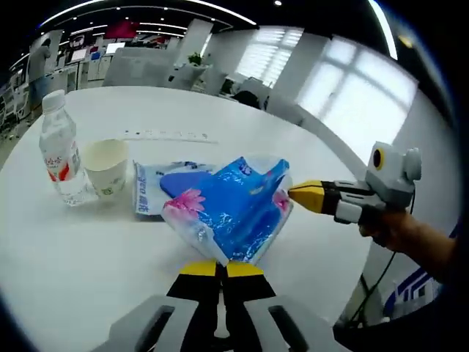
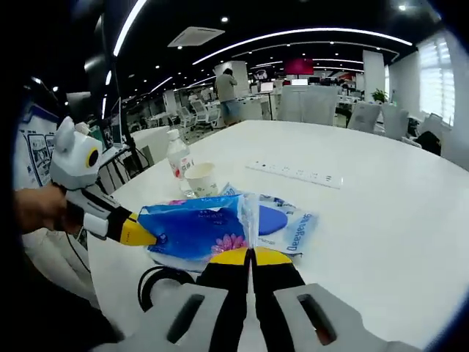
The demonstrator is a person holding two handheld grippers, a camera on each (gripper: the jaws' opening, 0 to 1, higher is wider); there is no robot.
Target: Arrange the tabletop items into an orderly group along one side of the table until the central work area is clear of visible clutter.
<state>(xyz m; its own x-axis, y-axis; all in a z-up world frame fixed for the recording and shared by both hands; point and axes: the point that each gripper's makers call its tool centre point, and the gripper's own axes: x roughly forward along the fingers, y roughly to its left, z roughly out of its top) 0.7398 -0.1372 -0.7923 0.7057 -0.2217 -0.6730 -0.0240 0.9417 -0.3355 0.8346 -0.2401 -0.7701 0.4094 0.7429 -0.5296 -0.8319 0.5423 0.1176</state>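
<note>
- In the left gripper view the left gripper (image 1: 220, 268) rises from six o'clock, its yellow-tipped jaws pressed together on the near edge of a blue tissue pack (image 1: 233, 207); the pack is lifted and tilted above the white table (image 1: 66, 264)
- The right gripper (image 1: 299, 194) enters the same view from three o'clock, held by a hand (image 1: 396, 229); its yellow tip touches the pack's far edge, and the jaws look closed on the wrapper
- In the right gripper view the right gripper (image 2: 251, 257) comes up from six o'clock, jaws together, pinching the tissue pack (image 2: 194, 229) at its crinkled plastic edge; the left gripper (image 2: 141, 235) reaches in from nine o'clock and touches the pack's other end
- A second, flatter blue-and-white pack (image 1: 155, 186) lies on the table just behind the lifted one, toward ten o'clock in the left gripper view; in the right gripper view it (image 2: 287, 223) sits at about one o'clock from the jaws
- A paper cup (image 1: 107, 167) stands upright beside that flat pack, and a water bottle (image 1: 60, 150) with a red label stands just beside the cup, at nine o'clock
- A long white power strip (image 2: 294, 174) lies farther out on the table, at about one o'clock in the right gripper view; a black cable (image 2: 157, 281) loops on the table at seven o'clock
</note>
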